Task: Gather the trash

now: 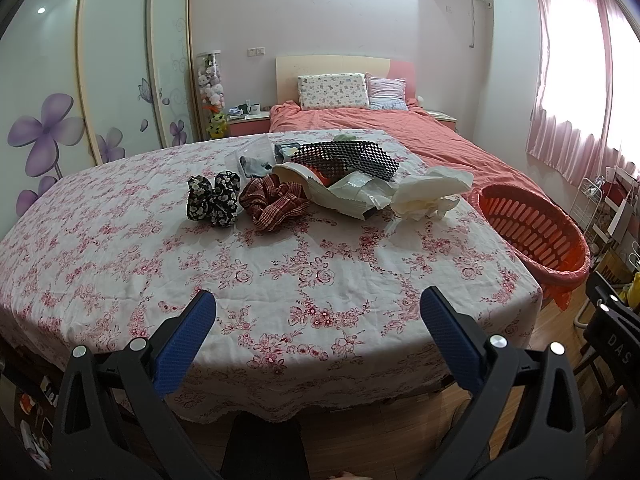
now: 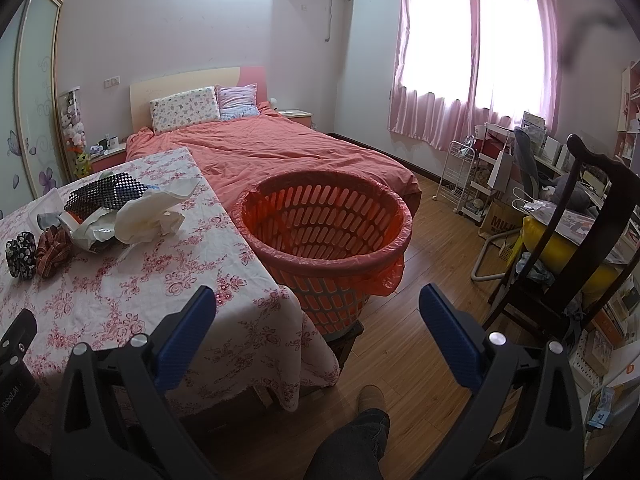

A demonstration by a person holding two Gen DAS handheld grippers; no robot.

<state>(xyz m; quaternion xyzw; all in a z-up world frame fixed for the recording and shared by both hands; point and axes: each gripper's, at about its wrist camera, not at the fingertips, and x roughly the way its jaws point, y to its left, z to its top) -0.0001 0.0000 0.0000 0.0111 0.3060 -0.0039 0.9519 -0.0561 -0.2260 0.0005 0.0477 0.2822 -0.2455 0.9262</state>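
Trash: crumpled white tissue (image 1: 430, 190) and a torn white wrapper (image 1: 344, 196) lie in a heap at the far middle of the table (image 1: 120, 248), which is covered by a cloth printed with red flowers. Mixed into the same heap are things that look worth keeping: a black floral scrunchie (image 1: 214, 199), a red plaid scrunchie (image 1: 274, 202), a black-and-white woven pouch (image 1: 348, 156) and a clear plastic container (image 1: 252, 152). The 2 scrunchies touch each other; the plaid one sits just beside the wrapper. An orange basket (image 2: 326, 224), lined with a red bag and seemingly empty, stands off the table's right edge, near the tissue.

Left tool (image 1: 318, 334): fingers spread apart, holding nothing, hovering over the near edge of the table and well apart from the heap. Right tool (image 2: 318, 334): fingers likewise apart and empty, held over the floor at the table's near right corner and aimed at the basket.

Step in hand, as judged: the first reach, with nothing yet collected. The tissue is probably the best first target, since it is the outermost piece and closest to the basket; the right tool has the shorter path. Pinch a raised fold rather than pressing flat, so that the tablecloth is not caught. Tissue is light and will likely compress, so close fully before lifting. For the wrapper, lift slowly: the pouch appears to overlap it and could be dragged along. Release only once above the basket rim.
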